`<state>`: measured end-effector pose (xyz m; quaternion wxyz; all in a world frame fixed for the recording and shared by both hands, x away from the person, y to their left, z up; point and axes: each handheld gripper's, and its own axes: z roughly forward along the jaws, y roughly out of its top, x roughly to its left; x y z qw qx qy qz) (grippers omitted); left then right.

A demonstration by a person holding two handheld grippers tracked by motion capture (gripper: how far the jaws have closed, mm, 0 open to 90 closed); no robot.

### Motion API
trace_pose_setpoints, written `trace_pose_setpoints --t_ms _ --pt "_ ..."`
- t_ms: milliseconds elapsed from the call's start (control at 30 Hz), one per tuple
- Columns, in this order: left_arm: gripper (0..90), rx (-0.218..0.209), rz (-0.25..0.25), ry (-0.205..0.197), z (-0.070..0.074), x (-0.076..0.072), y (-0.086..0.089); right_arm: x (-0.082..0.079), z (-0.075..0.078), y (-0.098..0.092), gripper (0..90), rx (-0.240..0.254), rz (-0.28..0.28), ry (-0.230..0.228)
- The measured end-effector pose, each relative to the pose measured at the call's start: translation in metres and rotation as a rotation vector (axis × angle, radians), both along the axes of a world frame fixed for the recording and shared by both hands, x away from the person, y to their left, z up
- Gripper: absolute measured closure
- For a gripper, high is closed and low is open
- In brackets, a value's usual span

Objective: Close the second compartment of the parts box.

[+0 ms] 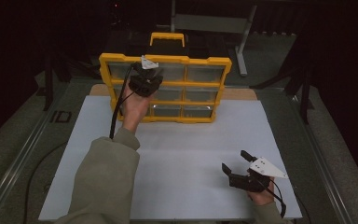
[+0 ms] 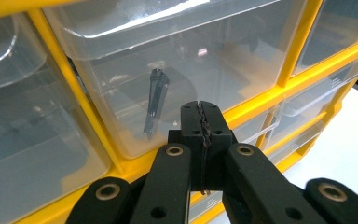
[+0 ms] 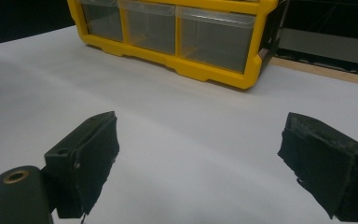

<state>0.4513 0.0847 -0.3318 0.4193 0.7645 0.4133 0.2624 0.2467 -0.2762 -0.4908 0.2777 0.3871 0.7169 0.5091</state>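
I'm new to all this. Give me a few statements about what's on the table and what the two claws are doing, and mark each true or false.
1. The left claw is shut, right in front of the yellow plastic cabinet of clear drawers. True.
2. The right claw is clamped on a drawer. False: it is open, low over the white table sheet, with nothing between its jaws.
3. A thin dark object shows through the clear drawer before the left claw. True.
4. The cabinet lies flat on its back. False: it stands upright, drawers facing the person.
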Motion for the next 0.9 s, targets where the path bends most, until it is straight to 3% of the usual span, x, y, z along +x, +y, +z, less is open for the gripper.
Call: trace_pose_setpoints --t_ms 533,900 --pt "89.6 -0.010 -0.013 0.011 -0.003 0.001 -0.002 0.000 0.000 -0.001 11.0 -0.002 -0.001 -0.001" --pt "66.5 -0.042 -0.074 0.015 -0.005 -0.004 0.009 -0.001 0.000 -0.001 11.0 -0.003 -0.002 0.000"
